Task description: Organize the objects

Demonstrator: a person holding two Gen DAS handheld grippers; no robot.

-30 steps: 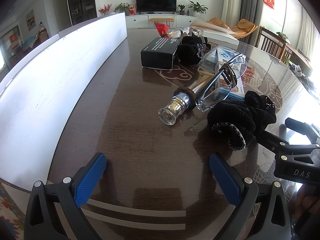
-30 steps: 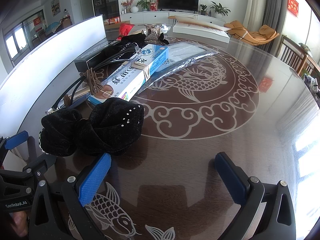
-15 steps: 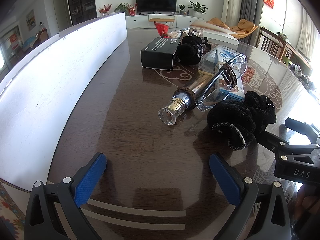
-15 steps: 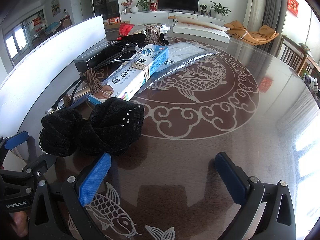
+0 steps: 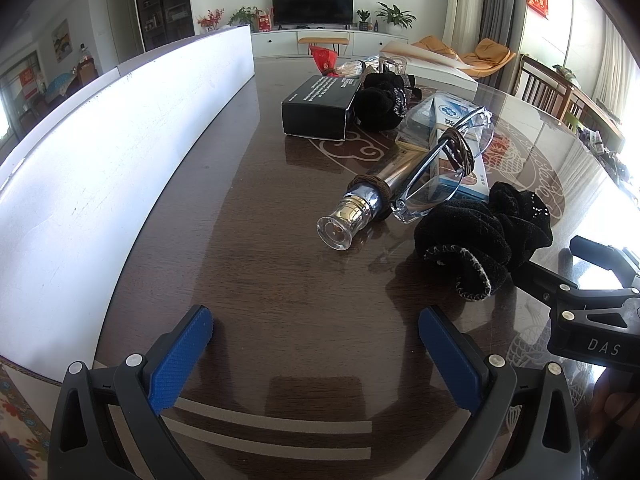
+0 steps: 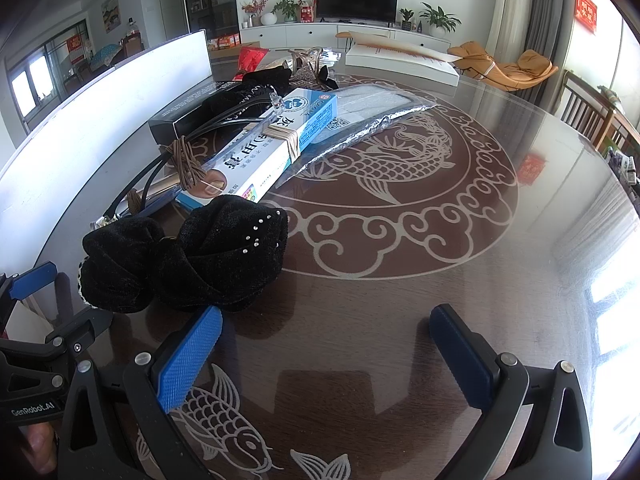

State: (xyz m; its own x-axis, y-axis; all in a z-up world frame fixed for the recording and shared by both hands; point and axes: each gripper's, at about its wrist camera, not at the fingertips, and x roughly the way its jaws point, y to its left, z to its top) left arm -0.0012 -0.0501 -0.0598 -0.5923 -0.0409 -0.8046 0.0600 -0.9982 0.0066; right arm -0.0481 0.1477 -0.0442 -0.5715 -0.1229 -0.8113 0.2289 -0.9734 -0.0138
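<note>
Change: none since a second back, I held both grippers idle | left gripper [image 5: 316,344] and right gripper [image 6: 326,344] jaws apart, empty | scrunchie [image 6: 188,256] on tabletop [image 6: 400,312] at right's 10 o'clock | sorting unstarted

A home living room: television [image 5: 313,6] on a white cabinet [image 6: 344,34], houseplants [image 6: 438,20], curtains [image 5: 466,12].

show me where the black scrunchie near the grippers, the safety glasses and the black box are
black scrunchie [image 6: 188,256]: right wrist view, on its velvet folds.
safety glasses [image 5: 436,192]: left wrist view, on the clear lens.
black box [image 5: 316,118]: left wrist view, on its near side face.
</note>
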